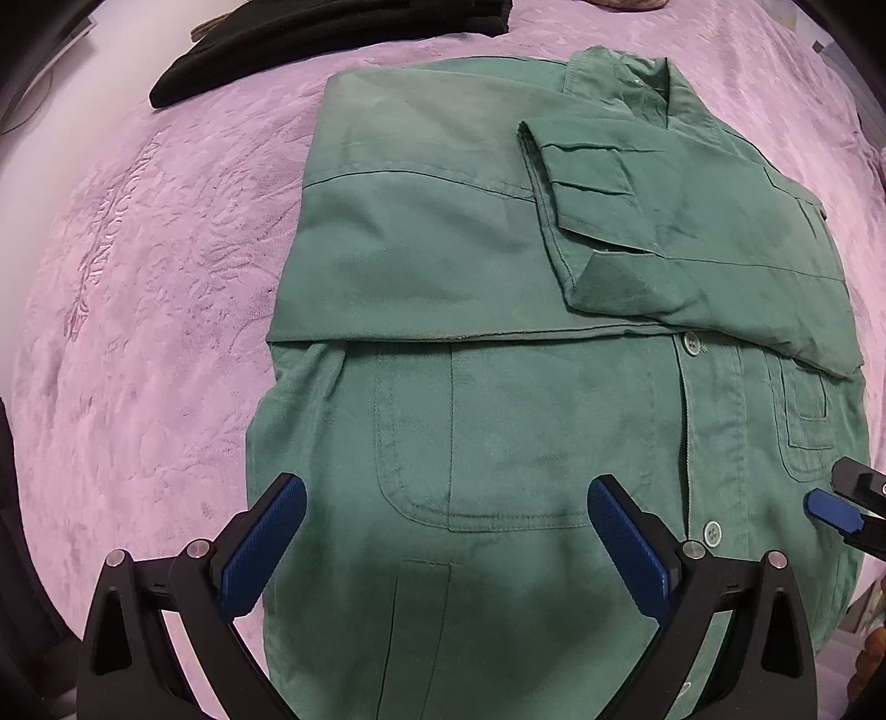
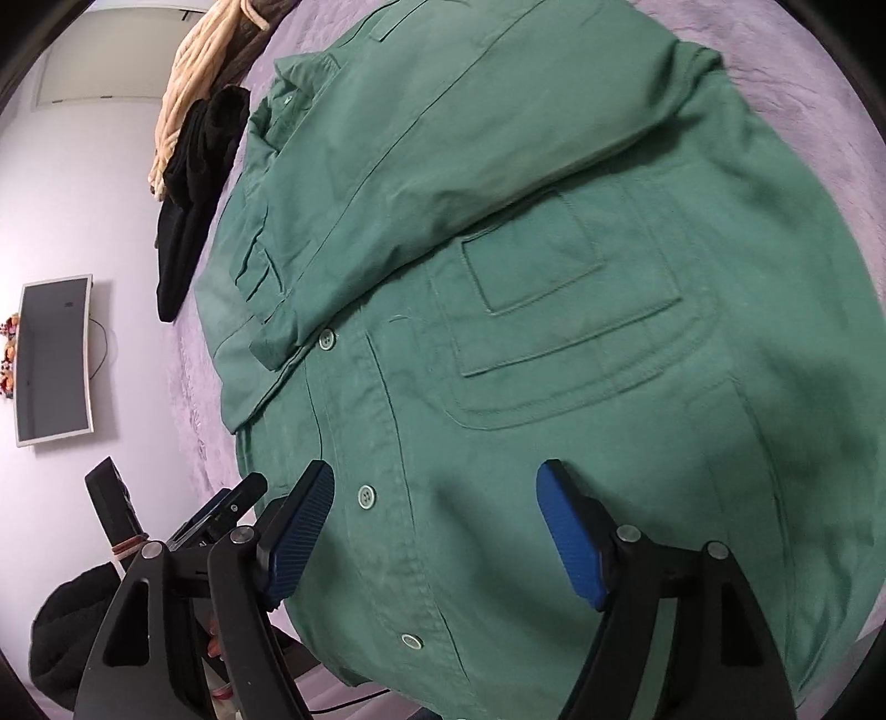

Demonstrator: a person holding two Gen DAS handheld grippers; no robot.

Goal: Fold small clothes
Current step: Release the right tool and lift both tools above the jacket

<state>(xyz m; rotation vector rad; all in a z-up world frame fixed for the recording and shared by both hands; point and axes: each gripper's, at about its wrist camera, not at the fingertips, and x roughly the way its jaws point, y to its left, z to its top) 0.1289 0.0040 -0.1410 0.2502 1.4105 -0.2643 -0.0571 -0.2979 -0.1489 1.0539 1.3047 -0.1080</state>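
A green button-up shirt (image 1: 498, 332) lies front up on a purple bedspread (image 1: 138, 277), both sleeves folded across its chest. It fills the right wrist view too (image 2: 526, 277). My left gripper (image 1: 446, 493) is open and empty, hovering over the shirt's lower left part near a pocket. My right gripper (image 2: 434, 482) is open and empty over the lower right part, beside the button placket (image 2: 365, 495). The right gripper's tip shows at the right edge of the left wrist view (image 1: 847, 501); the left gripper shows at the lower left of the right wrist view (image 2: 221, 509).
Folded black clothes (image 1: 310, 39) lie at the far side of the bed. In the right wrist view a black garment (image 2: 194, 194) and a cream one (image 2: 188, 83) lie beyond the collar. A monitor (image 2: 52, 360) hangs on the wall at left.
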